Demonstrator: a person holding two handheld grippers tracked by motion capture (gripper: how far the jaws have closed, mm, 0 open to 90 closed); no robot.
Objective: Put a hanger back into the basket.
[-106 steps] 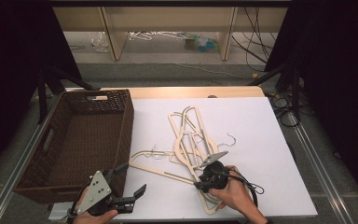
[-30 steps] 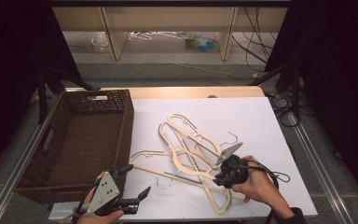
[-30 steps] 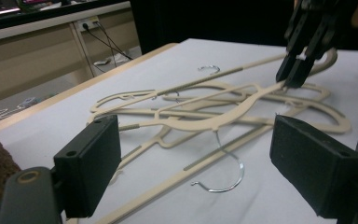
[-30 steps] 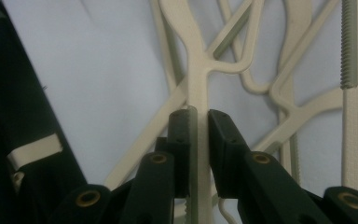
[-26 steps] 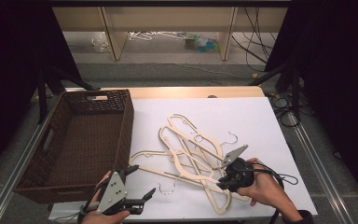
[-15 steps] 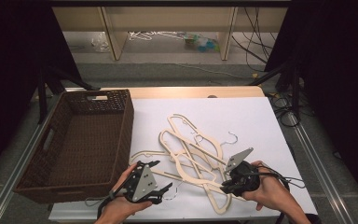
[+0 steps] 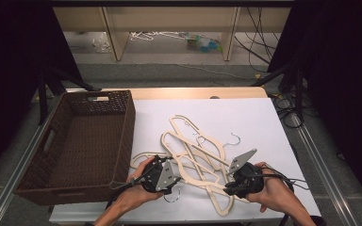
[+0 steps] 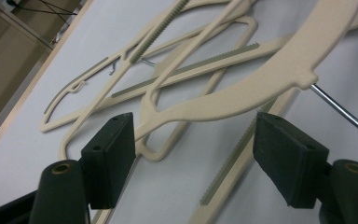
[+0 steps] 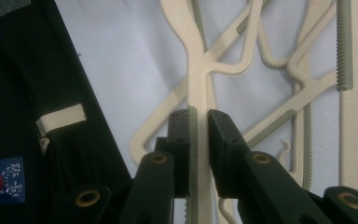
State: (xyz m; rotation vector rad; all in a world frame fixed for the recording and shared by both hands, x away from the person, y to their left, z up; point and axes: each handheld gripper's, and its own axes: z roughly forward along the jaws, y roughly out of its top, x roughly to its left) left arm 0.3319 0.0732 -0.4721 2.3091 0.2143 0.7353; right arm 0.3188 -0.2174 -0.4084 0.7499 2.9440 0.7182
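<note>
The right gripper (image 9: 198,123) pinches one bar of the tangled cream hangers (image 7: 198,155) on the near white table (image 7: 264,122), holding it down so the wide-open left gripper (image 8: 196,140) can grab another for the basket (image 7: 75,150).

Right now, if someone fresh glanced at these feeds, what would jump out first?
The tangle of cream hangers heaped mid-table on the white surface draws the eye first. Next, the right tongs are clamped on one hanger's bar, while the left tongs gape open around a hanger's shoulder at the pile's near-left edge. The big brown wicker basket sits at the table's left.
</note>
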